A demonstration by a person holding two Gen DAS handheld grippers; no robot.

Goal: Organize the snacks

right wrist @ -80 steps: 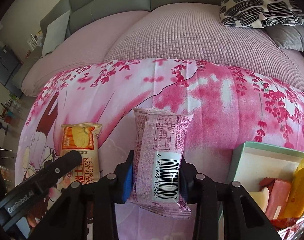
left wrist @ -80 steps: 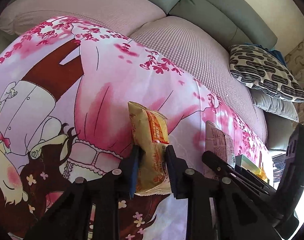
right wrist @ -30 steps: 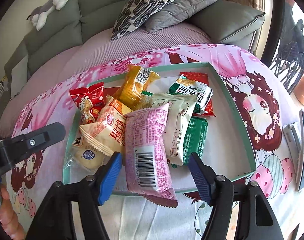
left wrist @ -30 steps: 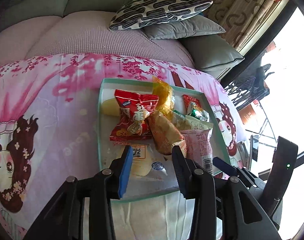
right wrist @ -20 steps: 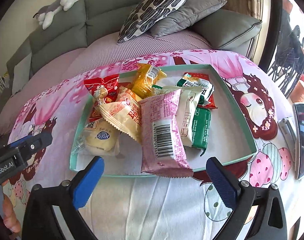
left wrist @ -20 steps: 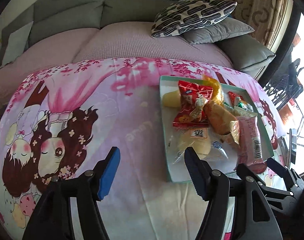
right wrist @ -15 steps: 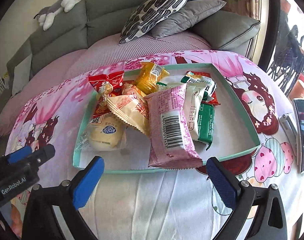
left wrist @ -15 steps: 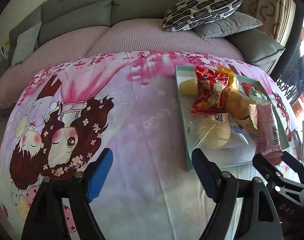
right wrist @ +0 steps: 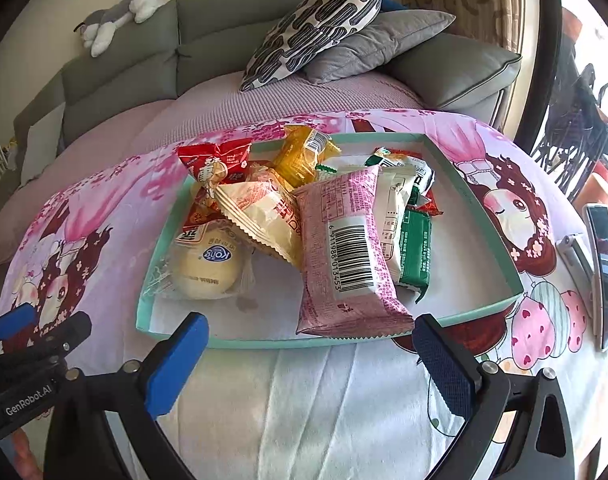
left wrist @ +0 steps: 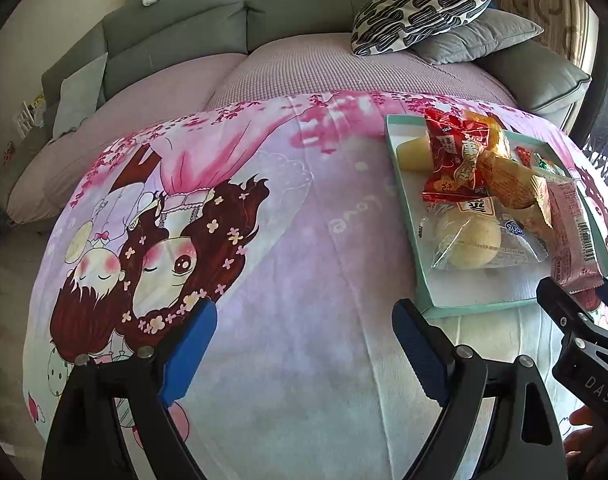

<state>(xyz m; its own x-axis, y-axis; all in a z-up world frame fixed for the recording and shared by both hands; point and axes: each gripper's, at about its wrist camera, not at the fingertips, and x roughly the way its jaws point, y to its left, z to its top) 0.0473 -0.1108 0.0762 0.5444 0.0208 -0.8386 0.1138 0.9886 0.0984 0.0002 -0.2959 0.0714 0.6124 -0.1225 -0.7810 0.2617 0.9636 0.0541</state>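
The snacks are piled in the teal tray (right wrist: 488,227) at the frame's centre. The pink packet (right wrist: 345,256) overhangs the tray's near rim and could be tipped out onto the tabletop (right wrist: 304,400) if nudged. The right gripper (right wrist: 311,354) and left gripper (left wrist: 304,344) have just been opening; their fingers are spread wide with nothing held between them.

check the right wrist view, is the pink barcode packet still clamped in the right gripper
No, the pink barcode packet lies in the teal tray, clear of the open right gripper.
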